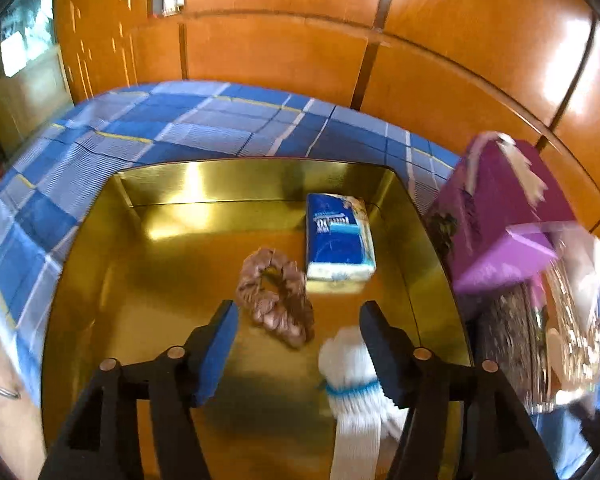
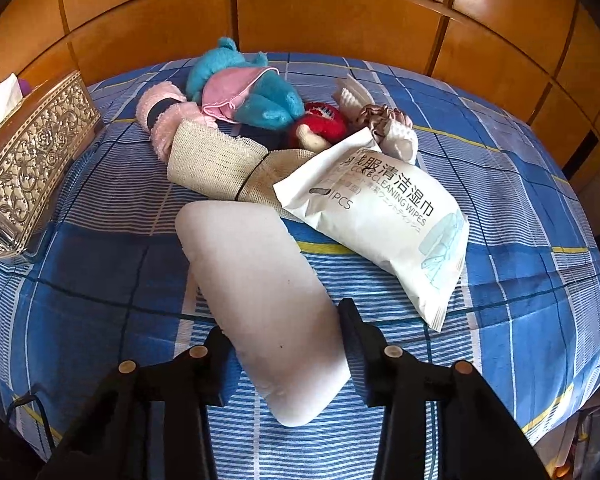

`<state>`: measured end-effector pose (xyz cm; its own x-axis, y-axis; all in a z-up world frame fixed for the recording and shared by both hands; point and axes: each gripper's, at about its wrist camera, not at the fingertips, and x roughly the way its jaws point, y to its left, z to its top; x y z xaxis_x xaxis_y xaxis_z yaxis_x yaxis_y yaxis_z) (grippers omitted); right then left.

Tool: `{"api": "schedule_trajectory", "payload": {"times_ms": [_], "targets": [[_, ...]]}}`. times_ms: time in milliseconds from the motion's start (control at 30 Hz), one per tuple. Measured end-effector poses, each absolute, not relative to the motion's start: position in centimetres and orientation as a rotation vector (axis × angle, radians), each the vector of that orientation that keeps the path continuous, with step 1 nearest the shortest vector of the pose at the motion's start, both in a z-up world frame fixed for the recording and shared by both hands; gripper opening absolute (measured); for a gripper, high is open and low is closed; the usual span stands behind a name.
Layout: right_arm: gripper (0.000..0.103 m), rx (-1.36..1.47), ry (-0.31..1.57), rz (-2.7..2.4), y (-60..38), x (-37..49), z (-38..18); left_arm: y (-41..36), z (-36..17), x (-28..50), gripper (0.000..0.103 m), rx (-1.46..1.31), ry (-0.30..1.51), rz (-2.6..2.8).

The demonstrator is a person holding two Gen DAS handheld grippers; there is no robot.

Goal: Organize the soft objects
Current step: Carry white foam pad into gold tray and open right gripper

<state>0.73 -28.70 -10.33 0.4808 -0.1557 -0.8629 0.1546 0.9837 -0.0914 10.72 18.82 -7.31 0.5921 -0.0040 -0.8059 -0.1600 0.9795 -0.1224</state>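
White rolled sock (image 1: 352, 364) rests against your open left hand-held gripper (image 1: 298, 322) over the gold tin (image 1: 100, 264), lower right; it may snag. Right hand-held gripper (image 2: 282, 330) straddles the white pad (image 2: 256, 292); grip unclear.

A bed under a blue checked cotton sheet (image 2: 100, 280) carries a white wipes packet (image 2: 380, 224); left of it a flat white pad (image 2: 256, 288), behind it plush toys (image 2: 256, 96), far left an embossed silver metal box (image 2: 32, 160).

The tray (image 1: 100, 264) looks like glossy gold metal, mirror-smooth; the scrunchie (image 1: 278, 300) is crinkled brown cloth; the sock (image 1: 354, 380) is ribbed white knit; the wall panels (image 1: 300, 52) are varnished, shiny wood; the bedsheet (image 2: 500, 240) is matt checked cloth; the wipes pack (image 2: 380, 216) is smooth white plastic.
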Motion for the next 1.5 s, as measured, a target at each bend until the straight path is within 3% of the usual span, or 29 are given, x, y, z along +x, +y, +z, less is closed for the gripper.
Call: {"api": "schedule_trajectory", "payload": {"times_ms": [200,400,467,800,1033,1233,1500], "targets": [[0.04,0.029,1.055,-0.208,-29.2,1.0,-9.9,17.6,-6.8,6.7,0.069,-0.16,0.889,0.111],[0.028,0.096,1.03,-0.155,-29.0,1.2,-8.1,16.4,-6.0,4.4,0.069,-0.111,0.862,0.081],[0.019,0.117,1.019,-0.131,-28.7,1.6,-7.1,16.2,-5.8,4.0,0.068,-0.114,0.857,0.072],[0.019,0.096,0.952,-0.048,-26.2,6.2,-1.9,16.4,-5.3,3.1,0.069,-0.118,0.842,0.058],[0.019,0.121,0.895,0.03,-22.2,13.7,3.0,17.7,-5.4,2.3,0.069,-0.142,0.845,0.081],[0.019,0.088,0.849,0.197,-12.0,19.4,6.7,19.2,-4.7,2.0,0.071,-0.166,0.82,0.109],[0.02,-0.031,0.876,0.629,2.8,13.9,4.1,22.9,-3.0,1.4,0.072,-0.185,0.74,0.235]]}}
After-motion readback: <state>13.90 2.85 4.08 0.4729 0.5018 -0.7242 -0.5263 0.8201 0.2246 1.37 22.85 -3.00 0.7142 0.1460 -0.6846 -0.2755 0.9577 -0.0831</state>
